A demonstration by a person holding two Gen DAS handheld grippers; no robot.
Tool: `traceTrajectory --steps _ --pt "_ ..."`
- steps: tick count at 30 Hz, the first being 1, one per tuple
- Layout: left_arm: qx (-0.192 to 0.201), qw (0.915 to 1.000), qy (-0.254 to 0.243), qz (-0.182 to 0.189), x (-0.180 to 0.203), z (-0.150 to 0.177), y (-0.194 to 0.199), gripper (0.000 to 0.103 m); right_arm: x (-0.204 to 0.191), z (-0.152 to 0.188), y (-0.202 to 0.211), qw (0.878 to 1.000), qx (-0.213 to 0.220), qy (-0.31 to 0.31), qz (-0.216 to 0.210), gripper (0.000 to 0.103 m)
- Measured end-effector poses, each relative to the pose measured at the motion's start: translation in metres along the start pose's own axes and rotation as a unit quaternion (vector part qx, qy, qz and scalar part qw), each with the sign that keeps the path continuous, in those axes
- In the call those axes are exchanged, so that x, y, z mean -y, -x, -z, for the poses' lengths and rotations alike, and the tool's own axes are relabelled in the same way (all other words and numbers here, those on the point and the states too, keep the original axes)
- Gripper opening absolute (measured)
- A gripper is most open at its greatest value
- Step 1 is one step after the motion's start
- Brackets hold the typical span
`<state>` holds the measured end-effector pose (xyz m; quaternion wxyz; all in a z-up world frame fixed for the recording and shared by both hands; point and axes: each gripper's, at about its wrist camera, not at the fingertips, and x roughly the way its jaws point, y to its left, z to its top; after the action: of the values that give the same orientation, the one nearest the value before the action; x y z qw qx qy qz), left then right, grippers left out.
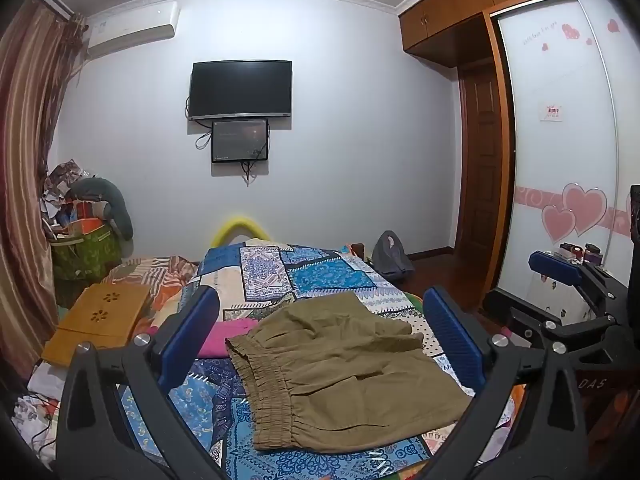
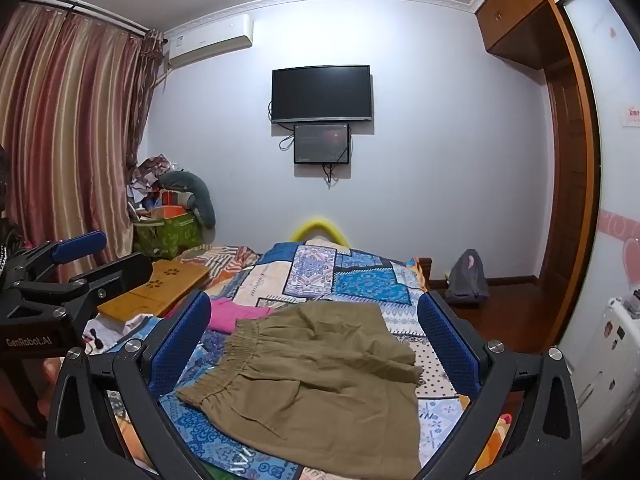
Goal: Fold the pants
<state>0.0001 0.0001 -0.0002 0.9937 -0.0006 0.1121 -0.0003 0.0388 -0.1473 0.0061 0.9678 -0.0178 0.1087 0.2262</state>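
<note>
Khaki pants [image 1: 340,368] [image 2: 320,380] with an elastic waistband lie loosely spread on the patchwork bedspread [image 1: 320,276] [image 2: 368,284]. The waistband faces left and the short legs lie rumpled toward the right. My left gripper [image 1: 320,296] hovers above them, open, with nothing between its blue pads. My right gripper [image 2: 316,304] is also open and empty above the pants. Each gripper shows in the other's view: the right gripper [image 1: 512,280] beside the bed at the right, the left gripper [image 2: 124,252] at the left.
A pink garment [image 1: 228,336] [image 2: 232,316] lies just left of the pants. A wooden lap tray [image 1: 100,316] [image 2: 160,288] rests on the bed's left side. A grey bag [image 1: 390,256] [image 2: 466,276] sits on the floor. A wardrobe [image 1: 560,160] stands at the right.
</note>
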Motion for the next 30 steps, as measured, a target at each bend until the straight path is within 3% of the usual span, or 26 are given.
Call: traceTrajectory --steps 30 --pt "0.0 0.9999 0.01 0.005 -0.0017 0.0029 -0.0042 0.103 0.0005 -0.0001 0.0 1.0 -0.001 -0.004 0.004 0.103"
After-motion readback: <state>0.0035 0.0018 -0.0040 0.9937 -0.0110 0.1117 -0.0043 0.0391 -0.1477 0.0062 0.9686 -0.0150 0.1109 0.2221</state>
